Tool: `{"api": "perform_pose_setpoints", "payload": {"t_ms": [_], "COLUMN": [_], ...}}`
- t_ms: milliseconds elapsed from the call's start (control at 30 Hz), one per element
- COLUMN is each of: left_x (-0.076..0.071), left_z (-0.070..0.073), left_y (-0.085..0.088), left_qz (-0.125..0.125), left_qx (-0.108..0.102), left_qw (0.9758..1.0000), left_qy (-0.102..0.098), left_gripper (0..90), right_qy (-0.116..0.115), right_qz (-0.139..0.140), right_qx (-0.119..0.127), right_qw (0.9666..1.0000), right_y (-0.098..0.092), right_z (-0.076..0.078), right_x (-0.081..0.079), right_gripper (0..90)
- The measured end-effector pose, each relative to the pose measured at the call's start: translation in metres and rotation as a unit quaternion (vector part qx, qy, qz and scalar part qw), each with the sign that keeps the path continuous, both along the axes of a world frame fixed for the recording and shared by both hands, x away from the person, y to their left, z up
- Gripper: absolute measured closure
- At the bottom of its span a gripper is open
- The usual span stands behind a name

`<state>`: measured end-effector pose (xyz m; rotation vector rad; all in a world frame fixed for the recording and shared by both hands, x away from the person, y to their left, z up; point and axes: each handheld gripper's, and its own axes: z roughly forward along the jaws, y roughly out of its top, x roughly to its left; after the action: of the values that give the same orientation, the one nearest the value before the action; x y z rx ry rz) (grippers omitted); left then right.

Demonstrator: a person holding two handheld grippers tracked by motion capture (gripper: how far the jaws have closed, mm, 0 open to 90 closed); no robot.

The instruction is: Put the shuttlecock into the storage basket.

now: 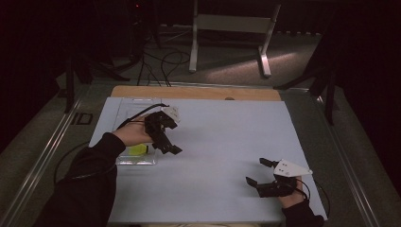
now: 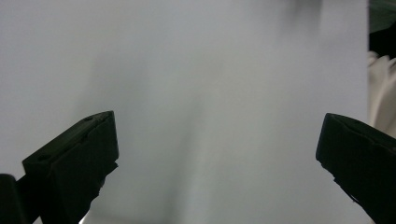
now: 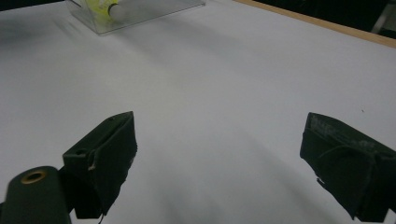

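- White tabletop (image 1: 213, 142) under dim light: left gripper (image 1: 165, 137), jaws wide and empty, hovers just beside clear tray (image 1: 124, 106) holding a yellow object (image 1: 137, 150).
- Right gripper (image 1: 257, 174), also wide, rests well apart (idle); next move likely calls for reaching into the tray.

Clear glossy plastic tray (image 1: 136, 158); matt white tabletop (image 1: 222, 142); wooden edge (image 1: 198, 92).

Wooden table (image 1: 198, 92), bare strip showing only along the 12 o'clock edge. White sheet (image 1: 222, 156) covering nearly all of the top, flat, unmarked. Clear plastic tray (image 1: 124, 108) lying on the sheet toward 9–10 o'clock, long side parallel to the sheet's left edge. Yellow-green item (image 1: 138, 150) inside the tray at its near end, kind not readable. Same tray (image 3: 140, 11) at 11 o'clock in the right gripper view, wooden edge at 1 o'clock.
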<state>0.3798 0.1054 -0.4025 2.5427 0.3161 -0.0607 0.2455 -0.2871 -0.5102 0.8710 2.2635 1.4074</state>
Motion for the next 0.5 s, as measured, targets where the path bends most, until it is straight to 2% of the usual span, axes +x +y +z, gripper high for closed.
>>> {"api": "perform_pose_setpoints", "payload": {"t_ms": [200,233,300,500], "left_x": [-0.004,-0.004,-0.005,-0.009], "left_z": [-0.011,-0.013,-0.015,-0.023], "left_y": [-0.017,-0.019,-0.022,-0.027], "left_qz": [-0.008,-0.005,-0.003,0.015], "left_qx": [0.003,0.002,-0.008,-0.025], "left_qw": [1.0000,1.0000,1.0000,0.9995], "left_qy": [-0.001,-0.006,-0.001,-0.007], "left_gripper": [0.2,0.2,0.2,0.2], "right_qy": [-0.001,-0.001,0.000,-0.001], "right_qz": [0.001,0.002,0.003,0.002], "right_qx": [0.000,0.000,0.001,0.000], "right_qw": [1.0000,1.0000,1.0000,1.0000], "right_y": [0.000,0.000,0.000,0.000], "right_z": [0.000,0.000,0.000,0.000], "right_x": [0.000,0.000,0.000,0.000], "right_gripper": [10.8,10.8,10.9,10.9]}}
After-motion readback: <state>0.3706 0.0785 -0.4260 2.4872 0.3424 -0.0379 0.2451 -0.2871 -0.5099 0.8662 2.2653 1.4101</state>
